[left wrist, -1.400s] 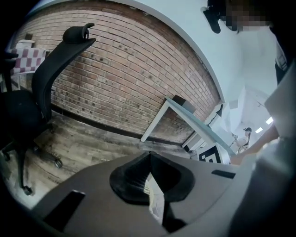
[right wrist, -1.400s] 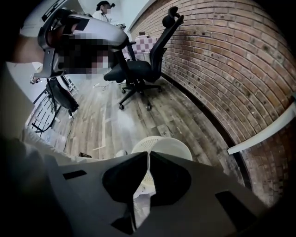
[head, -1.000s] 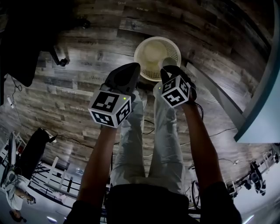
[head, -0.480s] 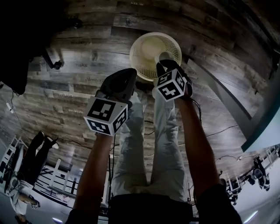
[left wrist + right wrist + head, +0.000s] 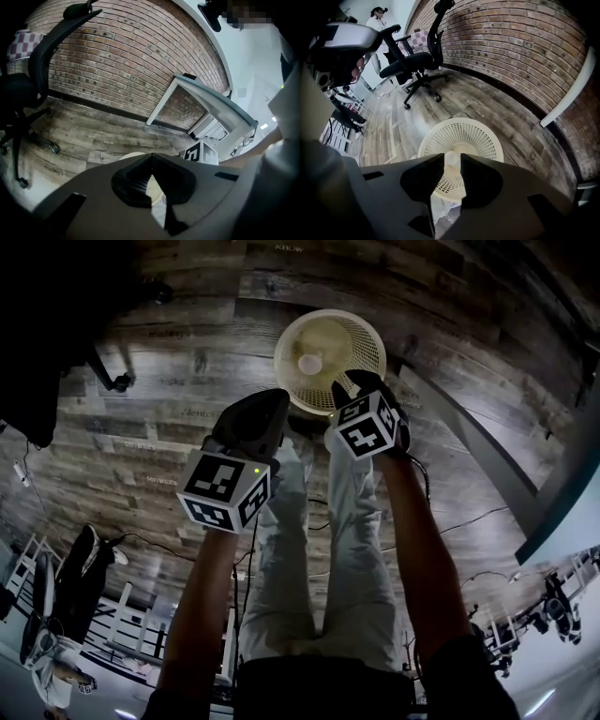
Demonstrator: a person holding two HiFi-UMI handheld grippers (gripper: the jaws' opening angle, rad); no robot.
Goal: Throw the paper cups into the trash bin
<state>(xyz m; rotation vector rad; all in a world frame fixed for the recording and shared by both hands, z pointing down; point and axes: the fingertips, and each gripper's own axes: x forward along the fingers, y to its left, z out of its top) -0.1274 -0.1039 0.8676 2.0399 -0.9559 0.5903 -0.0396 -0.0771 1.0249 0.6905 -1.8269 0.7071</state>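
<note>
- Left gripper [image 5: 152, 157]: jaws closed tip to tip with nothing in them. It hangs just short of the bin's near rim, beside the right one.
- Right gripper [image 5: 452, 160]: jaws have just been opening and now stand apart, pointing steeply down over the bin's near edge. The pads press on nothing. The cup shows in the gap but lies beyond them.
- Cup [image 5: 310, 363]: a second ago it sat at the right jaws by the rim. Now it is inside the bin [image 5: 367, 332], near the middle and apart from the jaws. I judge this throw done, and no other cup shows in any view.
- Edges: the bin's mouth is wide. The right jaws sit just above the rim, so a straight lift should clear it.
- Room: floor [image 5: 187, 381] lies open to the left of the bin and behind it. A desk [image 5: 211, 101] stands near on the right, a chair [image 5: 412, 61] well off to the left, and a brick wall [image 5: 511, 42] beyond.
</note>
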